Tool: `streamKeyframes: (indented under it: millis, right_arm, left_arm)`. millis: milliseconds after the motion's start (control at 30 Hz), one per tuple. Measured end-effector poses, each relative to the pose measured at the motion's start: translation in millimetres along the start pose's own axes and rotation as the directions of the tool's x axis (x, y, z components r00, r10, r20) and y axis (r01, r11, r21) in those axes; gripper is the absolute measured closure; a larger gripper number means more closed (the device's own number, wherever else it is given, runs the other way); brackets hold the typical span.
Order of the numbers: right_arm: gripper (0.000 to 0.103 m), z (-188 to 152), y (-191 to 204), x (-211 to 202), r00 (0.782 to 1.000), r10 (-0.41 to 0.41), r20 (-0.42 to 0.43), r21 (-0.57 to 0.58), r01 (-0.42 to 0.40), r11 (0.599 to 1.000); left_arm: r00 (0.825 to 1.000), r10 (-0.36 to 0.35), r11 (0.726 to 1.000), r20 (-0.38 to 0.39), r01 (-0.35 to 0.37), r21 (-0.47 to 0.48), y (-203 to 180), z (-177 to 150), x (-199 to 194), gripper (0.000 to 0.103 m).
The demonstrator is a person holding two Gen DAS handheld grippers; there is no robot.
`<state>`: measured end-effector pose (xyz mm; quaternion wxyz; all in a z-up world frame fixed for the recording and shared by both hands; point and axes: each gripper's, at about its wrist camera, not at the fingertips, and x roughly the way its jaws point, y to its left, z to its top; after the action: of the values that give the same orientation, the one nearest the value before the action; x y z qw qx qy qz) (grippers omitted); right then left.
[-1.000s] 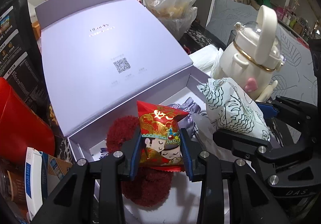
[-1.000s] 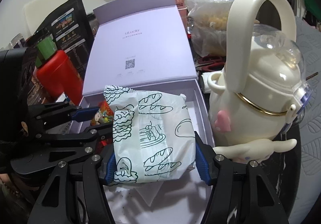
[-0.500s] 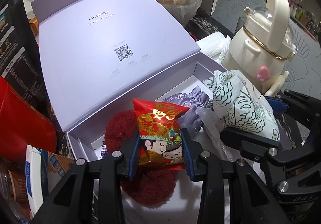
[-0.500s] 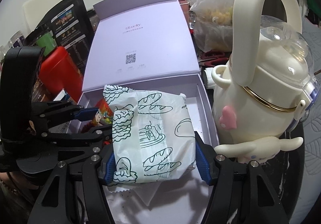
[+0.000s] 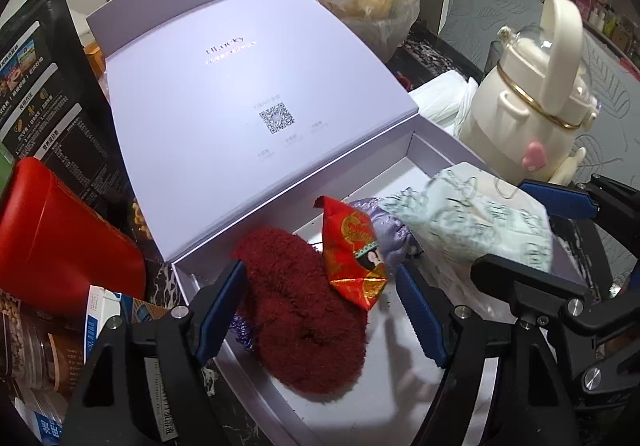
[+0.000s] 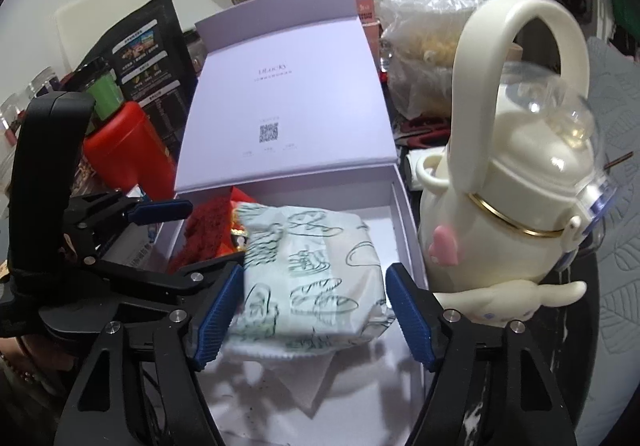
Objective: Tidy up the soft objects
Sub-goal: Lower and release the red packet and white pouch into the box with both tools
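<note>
Two claws are hanging over the open lilac cardboard box (image 5: 436, 150), both with jaws just opening. The left claw (image 5: 320, 310) is standing apart; the red foil snack packet (image 5: 352, 246) is lying free between its jaws, on the dark red fluffy cloth (image 5: 304, 318) inside the box. The right claw (image 6: 312, 306) is releasing the white bread-printed soft packet (image 6: 312, 270), which is blurred, above the box floor beside a lilac satin pouch (image 5: 384, 230).

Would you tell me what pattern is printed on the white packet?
Green line drawings of bread loaves on the white packet, clearest in the right wrist view.
</note>
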<state>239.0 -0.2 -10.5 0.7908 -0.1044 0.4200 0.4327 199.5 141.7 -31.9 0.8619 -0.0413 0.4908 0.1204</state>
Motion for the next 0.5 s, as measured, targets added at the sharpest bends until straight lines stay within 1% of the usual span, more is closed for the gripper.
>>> streamKeyframes:
  millis: [100,300,500]
  right_arm:
    - [0.029,0.7,1.5,-5.6,1.0,-0.004,0.015,-0.005,0.005,1.0]
    - [0.029,1.9,4.5,-16.9,0.999,-0.011,0.051,-0.017,0.012,1.0]
    - [0.029,3.8,10.0,-34.3,0.995,-0.028,0.1,-0.026,0.03,0.999]
  left_arm:
    - [1.0,-0.009,1.0,0.015,0.009,-0.001,0.2,-0.9,-6.1,0.026]
    - [0.997,-0.016,1.0,0.07,0.015,0.012,-2.0,-2.8,-21.4,0.026]
    - [0.991,-0.059,0.998,0.117,0.059,0.002,0.7,-2.7,-39.2,0.026]
